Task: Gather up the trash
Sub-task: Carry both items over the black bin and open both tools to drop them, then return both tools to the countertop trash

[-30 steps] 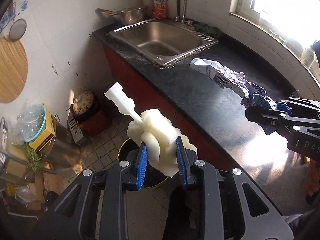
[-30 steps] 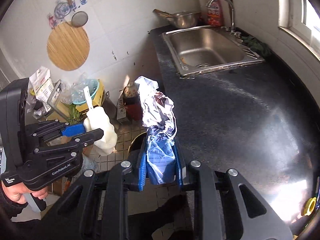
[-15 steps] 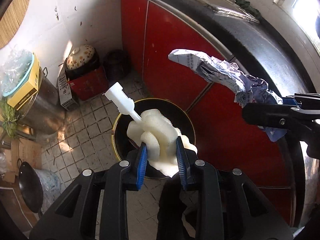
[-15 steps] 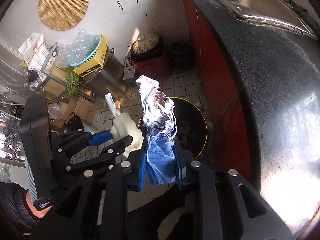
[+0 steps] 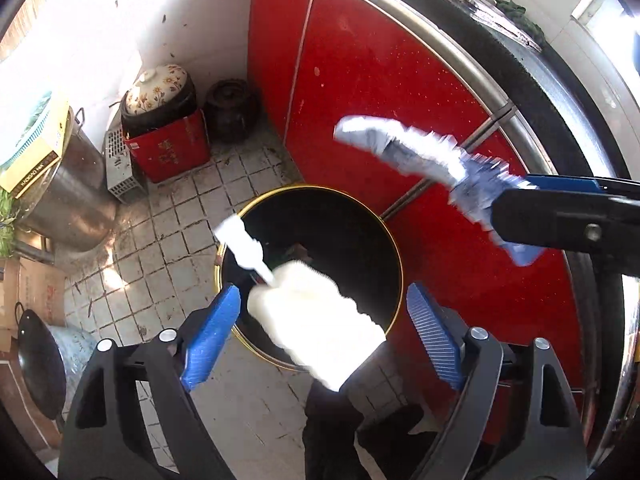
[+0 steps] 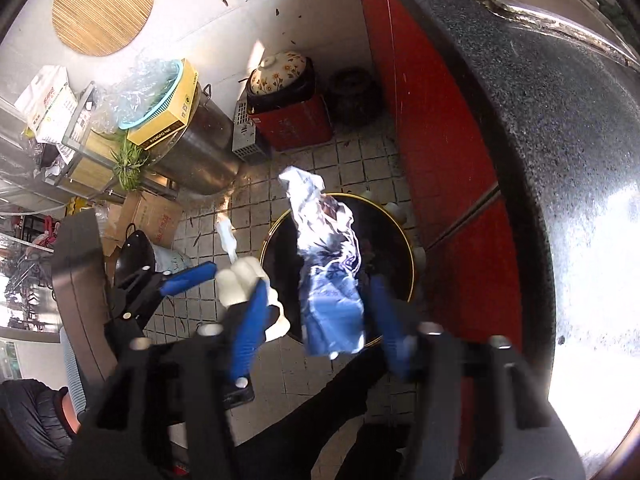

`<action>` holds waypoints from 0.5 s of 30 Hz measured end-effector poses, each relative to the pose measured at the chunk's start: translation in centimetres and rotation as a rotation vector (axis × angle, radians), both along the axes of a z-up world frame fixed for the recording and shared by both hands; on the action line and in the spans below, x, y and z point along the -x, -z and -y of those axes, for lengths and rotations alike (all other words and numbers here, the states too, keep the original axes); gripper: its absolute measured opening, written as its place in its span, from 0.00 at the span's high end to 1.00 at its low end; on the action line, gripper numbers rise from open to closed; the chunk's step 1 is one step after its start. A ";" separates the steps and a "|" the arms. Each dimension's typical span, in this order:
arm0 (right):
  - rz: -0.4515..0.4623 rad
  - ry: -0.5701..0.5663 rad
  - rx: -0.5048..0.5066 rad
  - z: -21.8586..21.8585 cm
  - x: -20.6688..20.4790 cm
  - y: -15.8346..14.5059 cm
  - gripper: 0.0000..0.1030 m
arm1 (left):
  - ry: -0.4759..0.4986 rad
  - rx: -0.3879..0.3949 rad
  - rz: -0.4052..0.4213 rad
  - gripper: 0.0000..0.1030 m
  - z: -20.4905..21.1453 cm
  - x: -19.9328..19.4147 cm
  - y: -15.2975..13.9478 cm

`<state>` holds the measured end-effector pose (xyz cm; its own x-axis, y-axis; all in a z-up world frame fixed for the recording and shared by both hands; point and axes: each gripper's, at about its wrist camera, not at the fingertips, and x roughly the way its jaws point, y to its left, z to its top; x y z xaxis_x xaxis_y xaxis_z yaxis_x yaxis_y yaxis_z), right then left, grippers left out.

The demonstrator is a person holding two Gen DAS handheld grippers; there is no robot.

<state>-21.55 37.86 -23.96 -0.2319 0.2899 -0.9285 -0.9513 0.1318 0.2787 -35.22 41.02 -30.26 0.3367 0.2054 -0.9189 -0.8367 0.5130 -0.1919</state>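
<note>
A round black trash bin with a yellow rim (image 5: 394, 256) (image 6: 404, 240) stands on the tiled floor by the red cabinet. My left gripper (image 5: 324, 324) is open above it; a white foam sponge with a plastic handle (image 5: 316, 320) (image 6: 240, 284) hangs loose between its spread blue pads, blurred. My right gripper (image 6: 316, 320) is open too; a crumpled blue and silver wrapper (image 6: 328, 272) (image 5: 424, 160) sits loose between its blue pads over the bin. The right gripper's finger shows in the left wrist view (image 5: 560, 220).
Red cabinet doors (image 5: 380, 80) and the black counter edge (image 6: 560, 140) run along the right. A flowered pot on a red box (image 5: 160, 120), a steel drum (image 6: 196, 164), cardboard boxes (image 6: 152, 216) and a black wok (image 5: 36, 360) crowd the floor at left.
Both grippers have opened over the bin. The sponge and the wrapper, gripped half a second ago, are now loose between the pads and blurred. Both views tilted further down toward the floor.
</note>
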 end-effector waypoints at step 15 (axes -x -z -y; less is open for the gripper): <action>-0.036 0.016 -0.071 2.8 -1.8 -5.0 0.22 | 0.034 -0.052 -0.022 0.19 1.5 0.6 -3.4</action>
<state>-19.79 35.07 -18.95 -0.2592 0.3585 -0.8968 -0.9385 0.1256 0.3215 -35.81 39.51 -26.82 0.3243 0.2415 -0.9146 -0.8221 0.5503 -0.1462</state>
